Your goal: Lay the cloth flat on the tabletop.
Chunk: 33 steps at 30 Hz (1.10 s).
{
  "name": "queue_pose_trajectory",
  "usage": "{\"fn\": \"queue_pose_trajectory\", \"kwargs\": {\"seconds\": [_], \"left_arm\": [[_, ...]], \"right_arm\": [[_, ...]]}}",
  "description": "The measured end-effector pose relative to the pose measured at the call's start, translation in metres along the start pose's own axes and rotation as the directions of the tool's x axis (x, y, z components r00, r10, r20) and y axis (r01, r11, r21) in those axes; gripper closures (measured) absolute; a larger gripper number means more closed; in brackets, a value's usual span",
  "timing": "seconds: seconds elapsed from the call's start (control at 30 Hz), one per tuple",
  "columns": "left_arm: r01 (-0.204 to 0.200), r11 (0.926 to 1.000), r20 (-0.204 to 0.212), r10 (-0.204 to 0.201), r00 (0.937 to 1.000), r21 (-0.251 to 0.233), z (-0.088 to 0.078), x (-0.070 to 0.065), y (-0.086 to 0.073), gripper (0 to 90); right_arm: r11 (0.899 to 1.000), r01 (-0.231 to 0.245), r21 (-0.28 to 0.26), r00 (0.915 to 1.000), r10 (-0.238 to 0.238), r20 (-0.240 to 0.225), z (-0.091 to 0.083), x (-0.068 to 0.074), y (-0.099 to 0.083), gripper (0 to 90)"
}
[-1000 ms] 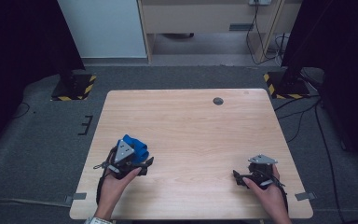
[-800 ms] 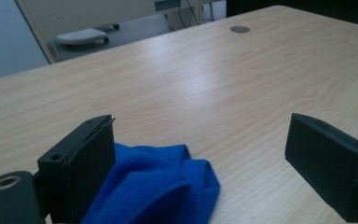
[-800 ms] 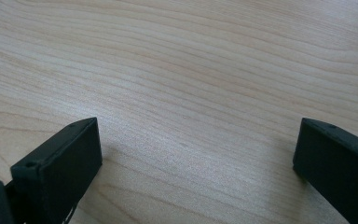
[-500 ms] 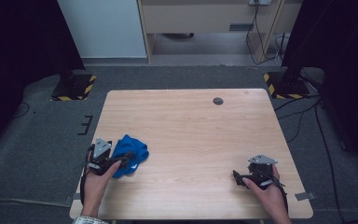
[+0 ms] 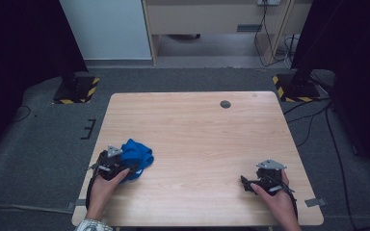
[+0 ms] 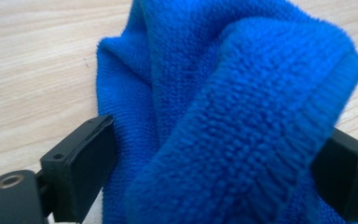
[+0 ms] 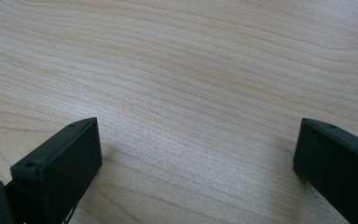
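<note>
Since the earlier frames, left gripper (image 5: 120, 168) has drawn leftward with the blue cloth (image 5: 137, 155), bunched between its spread jaws at the table's (image 5: 202, 130) near-left edge, while right gripper (image 5: 257, 182) rests spread, well apart.

We see a light wooden table (image 5: 197, 139) standing at the centre of the frame. A crumpled blue cloth (image 5: 136, 155) lies on it at lower left, near the left edge. A small dark round spot (image 5: 225, 104) sits on it at upper right.
</note>
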<state>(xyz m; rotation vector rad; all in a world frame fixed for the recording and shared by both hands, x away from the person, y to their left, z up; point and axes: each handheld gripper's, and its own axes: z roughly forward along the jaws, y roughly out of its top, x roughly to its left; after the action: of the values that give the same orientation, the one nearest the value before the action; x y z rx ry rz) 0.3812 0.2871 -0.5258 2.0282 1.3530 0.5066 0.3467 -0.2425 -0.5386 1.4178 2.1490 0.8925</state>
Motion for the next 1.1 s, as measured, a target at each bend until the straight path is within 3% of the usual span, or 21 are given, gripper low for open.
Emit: {"fn": "queue_pose_trajectory", "kwargs": {"seconds": [0.2,0.47,0.67,0.87,1.1], "left_arm": [[0.001,1.0000,0.005,-0.001,1.0000,0.009,0.001,-0.002,-0.001,17.3],[-0.017,0.9999,0.031,0.017,0.9994,0.003,-0.005,-0.003,-0.001,46.1],[-0.008,1.0000,0.035,0.008,0.9993,-0.004,-0.009,-0.001,-0.001,67.4],[-0.016,0.9990,0.023,0.017,0.9996,-0.041,-0.017,-0.003,0.002,74.1],[-0.026,0.9915,0.059,0.034,0.9977,-0.127,-0.033,-0.013,0.007,75.2]], "right_arm": [[1.000,0.000,0.000,1.0000,0.000,0.000,0.000,0.000,0.000,1.2],[1.000,0.001,0.000,1.0000,-0.001,0.000,0.000,0.000,0.000,1.2],[1.000,0.000,0.000,1.0000,0.000,0.000,0.000,0.000,0.000,1.2],[1.000,0.000,0.000,1.0000,0.000,0.000,0.000,0.000,0.000,1.2],[1.000,0.000,0.000,1.0000,0.000,0.000,0.000,0.000,0.000,1.2]]}}
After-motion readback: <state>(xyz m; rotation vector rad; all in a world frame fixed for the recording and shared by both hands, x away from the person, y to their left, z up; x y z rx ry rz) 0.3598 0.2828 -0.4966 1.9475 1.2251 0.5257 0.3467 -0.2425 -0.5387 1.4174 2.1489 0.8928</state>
